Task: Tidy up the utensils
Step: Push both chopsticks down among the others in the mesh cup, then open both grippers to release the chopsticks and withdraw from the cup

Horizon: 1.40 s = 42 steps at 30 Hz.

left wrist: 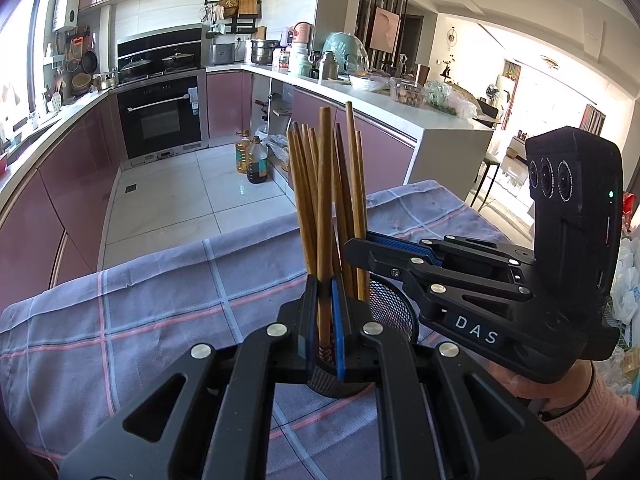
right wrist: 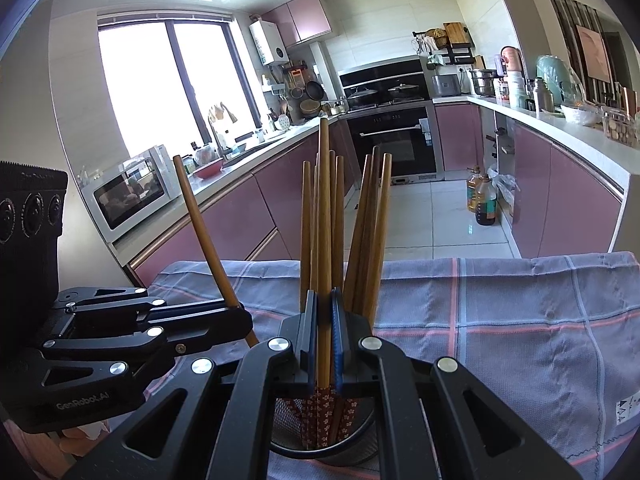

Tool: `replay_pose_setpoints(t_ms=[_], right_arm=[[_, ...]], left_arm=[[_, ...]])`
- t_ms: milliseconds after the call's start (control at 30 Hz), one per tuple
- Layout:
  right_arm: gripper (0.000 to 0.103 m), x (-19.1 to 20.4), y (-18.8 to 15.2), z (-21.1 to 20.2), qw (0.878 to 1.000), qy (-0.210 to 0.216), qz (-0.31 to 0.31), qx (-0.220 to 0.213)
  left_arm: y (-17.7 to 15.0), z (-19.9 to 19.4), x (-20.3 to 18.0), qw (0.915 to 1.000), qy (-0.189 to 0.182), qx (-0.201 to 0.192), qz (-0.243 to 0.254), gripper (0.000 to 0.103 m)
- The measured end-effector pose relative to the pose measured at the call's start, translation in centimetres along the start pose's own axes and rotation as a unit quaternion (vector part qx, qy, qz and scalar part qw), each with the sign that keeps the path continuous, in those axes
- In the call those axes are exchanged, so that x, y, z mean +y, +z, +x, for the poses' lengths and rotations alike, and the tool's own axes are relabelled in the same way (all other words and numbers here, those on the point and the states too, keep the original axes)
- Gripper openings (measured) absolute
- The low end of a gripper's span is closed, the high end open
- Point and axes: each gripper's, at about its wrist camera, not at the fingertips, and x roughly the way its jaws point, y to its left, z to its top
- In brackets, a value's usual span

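Both grippers, left gripper (left wrist: 325, 312) and right gripper (right wrist: 325, 334), each pinch one chopstick (left wrist: 325, 216) upright over the mesh holder (right wrist: 320, 446) on the checked cloth (right wrist: 500, 320); lower them straight, releasing only once the tips seat inside

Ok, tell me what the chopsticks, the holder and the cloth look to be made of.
Chopsticks: likely wood or bamboo, matte brown, with red floral patterned ends.
Holder: looks like black metal mesh; fine perforations show and the rim is smooth.
Cloth: woven fabric, probably cotton, bluish-grey with pink and white check lines; it wrinkles and drapes.
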Motion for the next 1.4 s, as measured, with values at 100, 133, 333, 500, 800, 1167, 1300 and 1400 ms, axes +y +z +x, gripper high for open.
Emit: replay_pose_setpoints(t_ms=[100, 133, 333, 500, 800, 1167, 1300, 1400], right_arm=[[0.006, -0.1, 0.0, 0.2, 1.000, 0.000, 0.000, 0.003], [0.006, -0.2, 0.0, 0.3, 1.000, -0.001, 0.000, 0.004], [0.006, -0.3, -0.1, 0.7, 1.000, -0.003, 0.002, 0.008], [0.006, -0.3, -0.2, 0.8, 1.000, -0.004, 0.002, 0.009], [0.006, -0.5, -0.1, 0.8, 1.000, -0.008, 0.001, 0.009], [0.006, -0.7, 0.0, 1.0, 1.000, -0.011, 0.003, 0.012], [0.006, -0.8, -0.1, 0.9, 1.000, -0.012, 0.004, 0.012], [0.007, -0.8, 0.0, 0.9, 1.000, -0.013, 0.004, 0.012]], left_arm=[[0.0, 0.0, 0.0, 1.0000, 0.000, 0.000, -0.001, 0.008], [0.0, 0.1, 0.0, 1.0000, 0.000, 0.000, -0.001, 0.008], [0.1, 0.4, 0.2, 1.0000, 0.001, 0.001, -0.002, 0.008], [0.3, 0.9, 0.5, 1.0000, 0.002, 0.003, -0.006, 0.008], [0.5, 1.5, 0.8, 0.9999, 0.004, 0.005, -0.012, 0.008], [0.6, 2.2, 0.9, 0.9998, 0.006, 0.009, -0.019, 0.008], [0.6, 2.5, 1.0, 0.9997, 0.005, 0.011, -0.022, 0.008], [0.5, 2.7, 1.2, 0.9996, 0.003, 0.013, -0.024, 0.008]])
